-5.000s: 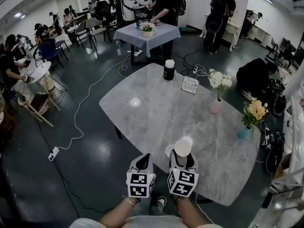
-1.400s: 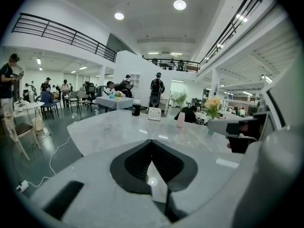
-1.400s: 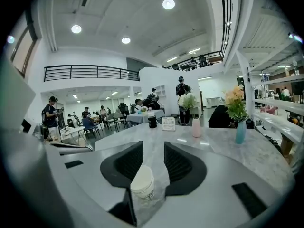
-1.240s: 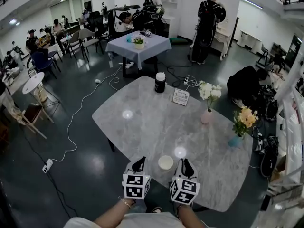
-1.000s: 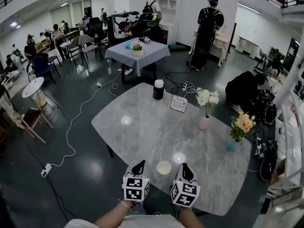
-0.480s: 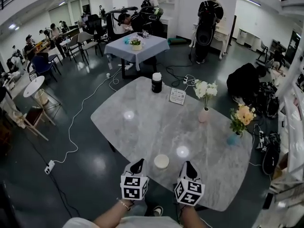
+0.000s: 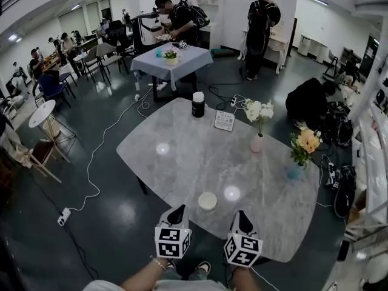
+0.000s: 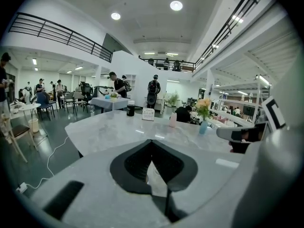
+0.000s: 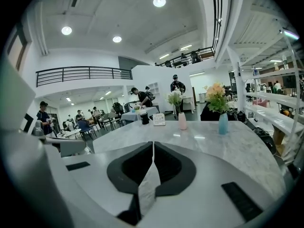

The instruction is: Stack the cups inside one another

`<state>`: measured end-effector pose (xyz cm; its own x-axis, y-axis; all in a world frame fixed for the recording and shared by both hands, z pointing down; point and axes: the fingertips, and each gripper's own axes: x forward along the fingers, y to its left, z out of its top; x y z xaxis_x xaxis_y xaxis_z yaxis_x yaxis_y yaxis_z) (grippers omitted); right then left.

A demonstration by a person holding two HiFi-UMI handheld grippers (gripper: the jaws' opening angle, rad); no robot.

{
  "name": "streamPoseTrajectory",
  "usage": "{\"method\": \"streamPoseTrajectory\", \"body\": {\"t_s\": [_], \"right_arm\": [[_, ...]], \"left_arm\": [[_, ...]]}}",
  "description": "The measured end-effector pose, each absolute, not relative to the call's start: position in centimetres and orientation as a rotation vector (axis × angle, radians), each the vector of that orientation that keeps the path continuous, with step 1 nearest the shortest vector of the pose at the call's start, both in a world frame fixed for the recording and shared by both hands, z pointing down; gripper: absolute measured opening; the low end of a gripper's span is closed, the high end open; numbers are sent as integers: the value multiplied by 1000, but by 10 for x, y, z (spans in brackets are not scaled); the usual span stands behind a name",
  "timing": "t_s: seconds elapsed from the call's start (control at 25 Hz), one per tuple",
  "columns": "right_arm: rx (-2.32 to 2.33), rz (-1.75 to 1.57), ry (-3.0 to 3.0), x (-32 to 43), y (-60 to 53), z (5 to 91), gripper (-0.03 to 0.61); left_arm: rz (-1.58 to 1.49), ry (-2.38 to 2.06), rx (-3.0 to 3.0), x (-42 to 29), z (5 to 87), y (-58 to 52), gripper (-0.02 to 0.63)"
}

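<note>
Grey-veined marble table (image 7: pixel 182 162) stands in a busy hall. At its near edge are the left gripper (image 7: pixel 177 210) and the right gripper (image 7: pixel 241 216), each with its jaws pressed together on nothing. Just beyond and between them, the white cups (image 7: pixel 207 200) show as one upright stack on the marble, touched by neither. Farther right stand a blue vase (image 7: pixel 295 170) and a pink vase (image 7: pixel 257 143). At the far end are a card (image 7: pixel 224 120) and a dark jar (image 7: pixel 197 104).
</note>
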<state>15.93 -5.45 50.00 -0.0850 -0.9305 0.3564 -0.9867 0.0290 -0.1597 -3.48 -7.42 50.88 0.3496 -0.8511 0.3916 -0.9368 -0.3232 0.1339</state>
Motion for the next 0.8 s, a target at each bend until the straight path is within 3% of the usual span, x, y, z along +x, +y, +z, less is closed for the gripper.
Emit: {"method": "streamPoseTrajectory", "body": {"t_s": [0.8], "right_arm": [[2192,575,-2008,102,-7,491,15]], "left_arm": [[340,-1367,2475,-62,499,-55,-3]]}}
